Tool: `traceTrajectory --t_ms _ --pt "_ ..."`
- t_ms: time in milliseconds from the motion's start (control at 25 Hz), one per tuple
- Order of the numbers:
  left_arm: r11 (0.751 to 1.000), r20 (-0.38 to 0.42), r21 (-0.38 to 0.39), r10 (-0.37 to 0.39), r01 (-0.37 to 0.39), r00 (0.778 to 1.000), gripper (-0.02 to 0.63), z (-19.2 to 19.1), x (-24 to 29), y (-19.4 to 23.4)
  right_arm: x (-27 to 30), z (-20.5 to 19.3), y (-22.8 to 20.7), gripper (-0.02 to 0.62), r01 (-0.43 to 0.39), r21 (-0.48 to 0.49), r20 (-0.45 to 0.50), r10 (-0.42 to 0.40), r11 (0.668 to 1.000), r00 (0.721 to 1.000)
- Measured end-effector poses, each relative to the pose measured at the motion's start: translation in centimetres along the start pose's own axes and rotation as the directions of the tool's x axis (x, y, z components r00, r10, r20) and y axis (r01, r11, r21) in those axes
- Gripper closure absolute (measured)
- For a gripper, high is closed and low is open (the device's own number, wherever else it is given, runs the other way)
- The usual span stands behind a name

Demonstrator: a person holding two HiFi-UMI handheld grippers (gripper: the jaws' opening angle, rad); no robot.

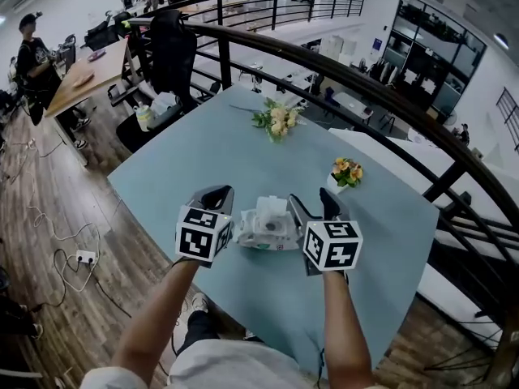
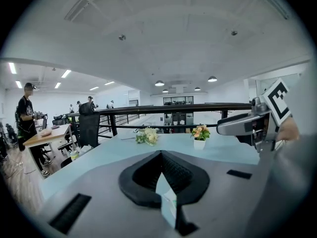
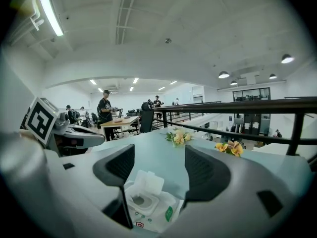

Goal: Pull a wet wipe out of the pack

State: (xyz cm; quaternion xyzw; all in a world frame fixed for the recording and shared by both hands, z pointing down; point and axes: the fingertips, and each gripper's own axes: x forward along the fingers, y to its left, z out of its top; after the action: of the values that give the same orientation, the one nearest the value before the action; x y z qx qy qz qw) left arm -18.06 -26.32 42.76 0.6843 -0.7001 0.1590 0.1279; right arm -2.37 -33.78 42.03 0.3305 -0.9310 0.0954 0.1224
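Left gripper [image 2: 161, 171] had its two jaws closed together on a thin edge of the soft white plastic wet-wipe pack [image 3: 151, 213], pinning it at one end. The right gripper [image 3: 158, 165] hung with its jaws wide apart directly over the pack, gripping nothing. The pack lay flat on the pale blue table [image 1: 243, 152], between the two grippers and near the table's front edge. Its white flip lid [image 3: 148, 181] stood open, with the oval dispensing hole [image 3: 137, 201] exposed. Whether a wipe tip stuck out of the hole could not be told.

A wipe would likely be light, limp, damp and easily torn. The best hold seemed a pinch on whatever fold showed in the hole, drawn straight up while the slick, squashy pack was held down.

Counted: one pack, one lid, two grippers, one loose bunch of pale flowers [image 1: 277, 120], and one small white pot of orange flowers [image 1: 346, 173].
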Motion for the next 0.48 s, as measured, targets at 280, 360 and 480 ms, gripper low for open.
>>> traceTrajectory --t_ms 280,360,480 --pt "0.996 -0.007 0.028 -0.089 0.089 0.996 0.614 0.6 2.8 0.5 1.0 -0.5 -1.0 0.295 0.087 0.03 -0.012 -0.086 0.996 0.996" --pt "0.992 -0.011 0.035 -0.123 0.123 0.992 0.614 0.7 3.5 0.5 1.1 -0.6 -1.1 0.295 0.117 0.039 -0.018 -0.116 0.992 0.993" --pt "0.984 -0.011 0.049 -0.171 0.172 0.985 0.614 1.1 4.5 0.6 1.3 -0.5 -1.2 0.295 0.16 0.051 -0.025 -0.159 0.986 0.987"
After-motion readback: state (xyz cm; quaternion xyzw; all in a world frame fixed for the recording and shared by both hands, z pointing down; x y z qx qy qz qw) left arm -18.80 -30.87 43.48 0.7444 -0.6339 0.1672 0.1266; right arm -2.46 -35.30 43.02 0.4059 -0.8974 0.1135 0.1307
